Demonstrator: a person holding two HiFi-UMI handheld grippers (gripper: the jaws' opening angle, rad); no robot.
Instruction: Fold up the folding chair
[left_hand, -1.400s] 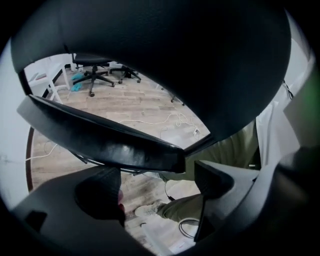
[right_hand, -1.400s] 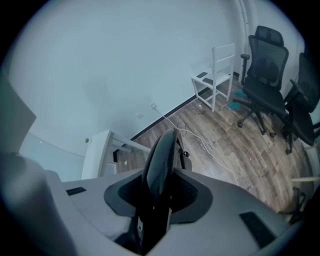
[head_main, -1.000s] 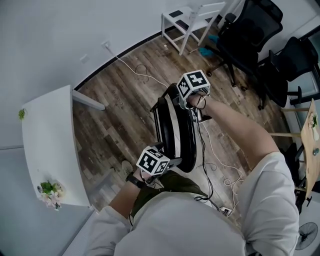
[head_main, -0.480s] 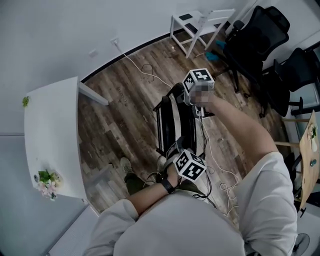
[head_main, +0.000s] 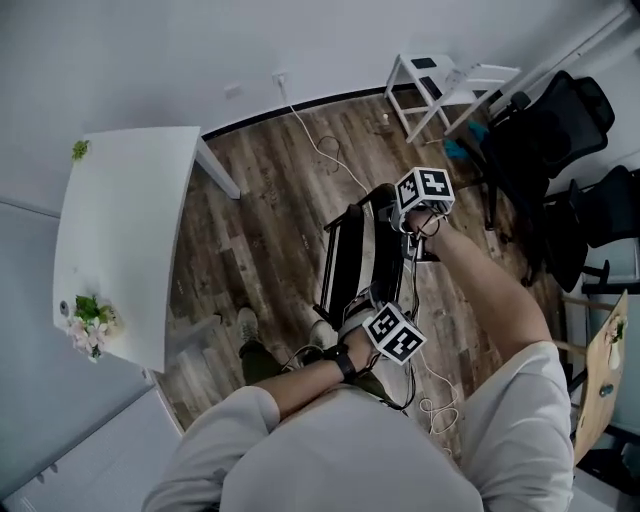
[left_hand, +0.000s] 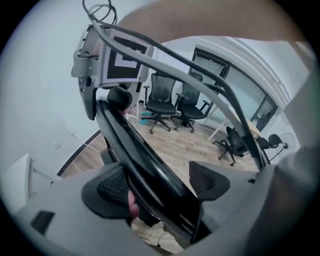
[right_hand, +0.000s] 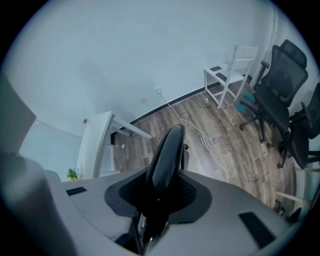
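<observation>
The black folding chair (head_main: 352, 262) stands on the wood floor, its seat and back close together. My right gripper (head_main: 408, 214) holds the chair's far top edge; in the right gripper view its jaws are shut on that black rim (right_hand: 169, 146). My left gripper (head_main: 374, 308) is at the chair's near end. In the left gripper view the black chair edge (left_hand: 150, 167) runs between its wide jaws, which are closing. The left pad (left_hand: 111, 189) is beside the edge and the right pad (left_hand: 209, 180) stands apart from it.
A white table (head_main: 120, 235) with small plants stands at the left. At the back are a white wooden chair (head_main: 445, 80) and black office chairs (head_main: 545, 140). A white cable (head_main: 325, 150) trails over the floor. The person's shoe (head_main: 247, 325) is near the chair.
My left gripper has left the chair's near left corner, risen and swung right along the near edge. The right gripper keeps its hold on the top rim.
</observation>
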